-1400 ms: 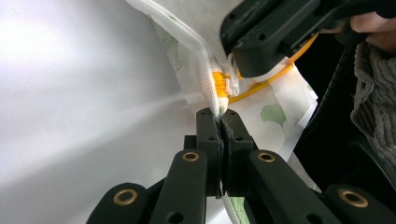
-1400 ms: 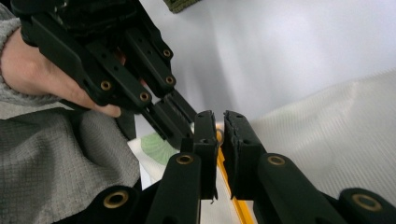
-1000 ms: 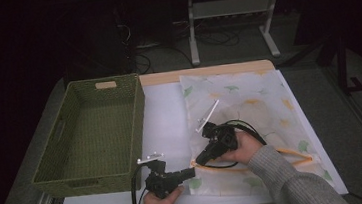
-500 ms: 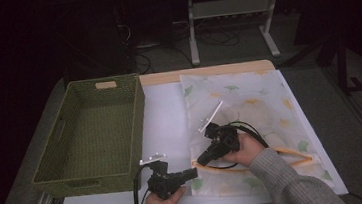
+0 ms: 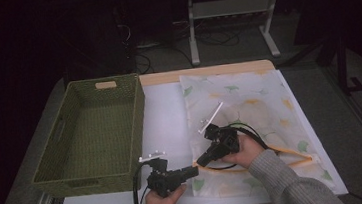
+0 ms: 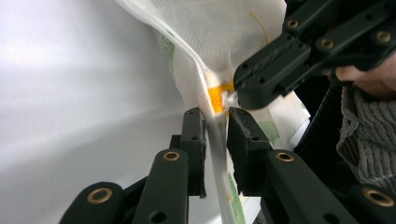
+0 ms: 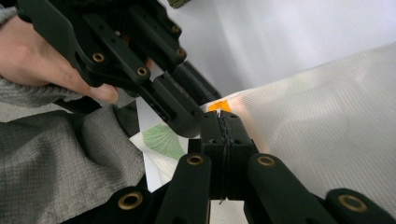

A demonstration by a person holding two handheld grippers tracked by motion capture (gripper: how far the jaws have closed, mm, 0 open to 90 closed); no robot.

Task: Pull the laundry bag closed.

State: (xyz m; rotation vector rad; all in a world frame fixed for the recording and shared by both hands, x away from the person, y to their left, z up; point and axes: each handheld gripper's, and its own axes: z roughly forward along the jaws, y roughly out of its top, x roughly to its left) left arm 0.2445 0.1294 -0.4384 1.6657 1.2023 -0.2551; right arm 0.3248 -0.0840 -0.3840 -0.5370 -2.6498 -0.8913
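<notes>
Two grippers met at the mesh bag's [image 5: 251, 120] near-left corner; the right gripper [image 7: 223, 122] was clamped on its edge; the left gripper [image 6: 215, 122], jaws just opening, held the fabric loosely between them; the corner could be dropped.

White leaf-print mesh bag [image 5: 255, 110] flat; orange-trimmed corner lifted.

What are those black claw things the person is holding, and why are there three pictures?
They are hand-held grabbers. A person holds a left claw and a right claw. One picture looks down from above the white table. The other two come from little cameras riding on each claw. On the table sit a green woven basket and a thin white mesh bag with leaf prints and an orange zipper. The right claw is pinched shut on the bag's corner. The left claw has just been opening, with the bag's edge still between its jaws.
</notes>
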